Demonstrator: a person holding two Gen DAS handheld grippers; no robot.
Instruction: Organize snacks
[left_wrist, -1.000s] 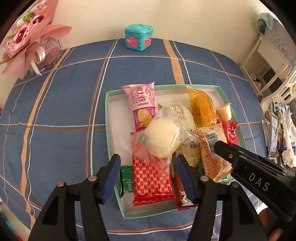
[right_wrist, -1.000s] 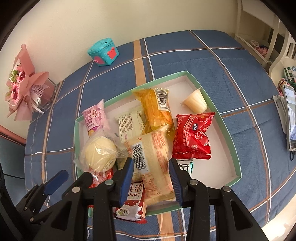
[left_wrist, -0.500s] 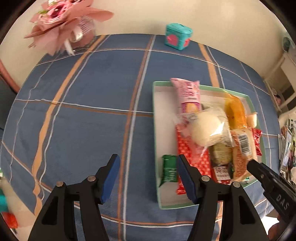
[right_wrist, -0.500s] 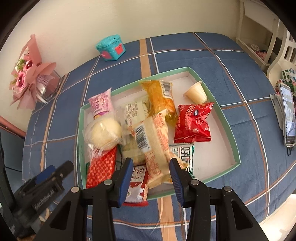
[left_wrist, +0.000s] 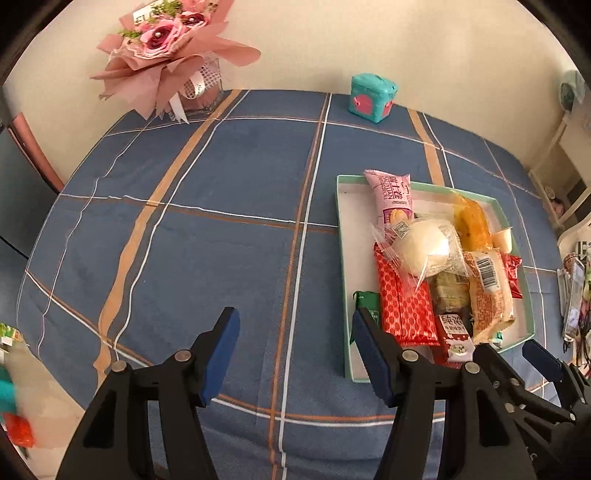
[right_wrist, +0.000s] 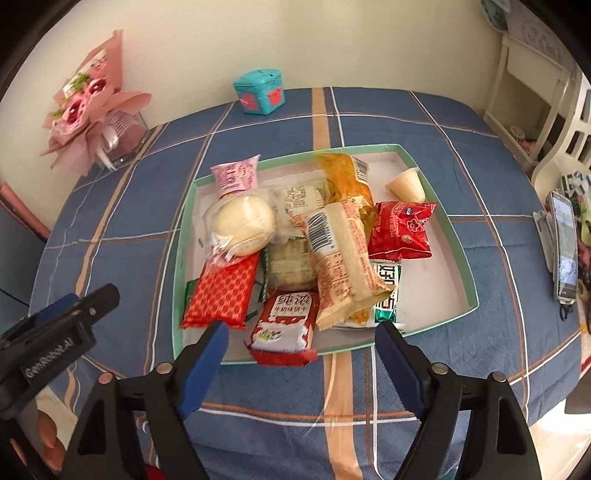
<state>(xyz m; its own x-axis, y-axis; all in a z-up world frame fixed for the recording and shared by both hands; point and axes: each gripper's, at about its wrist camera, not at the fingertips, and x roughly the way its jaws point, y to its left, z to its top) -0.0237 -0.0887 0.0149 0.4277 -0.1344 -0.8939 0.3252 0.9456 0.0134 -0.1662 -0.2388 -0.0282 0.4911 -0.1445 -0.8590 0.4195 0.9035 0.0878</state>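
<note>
Snacks are all sitting piled in the tray (right_wrist: 458, 236), mint-rimmed, on the desk (left_wrist: 229, 236) with the blue plaid cloth. The nearest piece is the red-and-white milk biscuit pack (right_wrist: 286, 325), hanging over the tray's near rim. Behind it: red lattice-print pack (right_wrist: 223, 291), long tan barcode pack (right_wrist: 341, 258) lying across the heap with its long axis running away from the camera, wrapped white bun (right_wrist: 243, 227), pink pack (right_wrist: 234, 177), orange pack (right_wrist: 345, 177), red pouch (right_wrist: 400, 230), and a jelly cup (right_wrist: 406, 184) standing alone in the far right corner.

Right gripper (right_wrist: 301, 338) is hovering just short of the near rim, fingers spread wide, holding nothing. The biscuit pack is lying almost dead centre between them, so I'd judge the right side nearer and better lined up for a pick. Its long axis is pointing roughly along the fingers, which means they'd be closing across the narrow side.

Left gripper (left_wrist: 295, 325) is also spread and holding nothing, sitting over bare cloth, with the tray (left_wrist: 341, 258) off to its right.

Hard to read: the green pack (right_wrist: 386, 295) and a pale one under the barcode pack are mostly covered. How many are buried is unclear.
</note>
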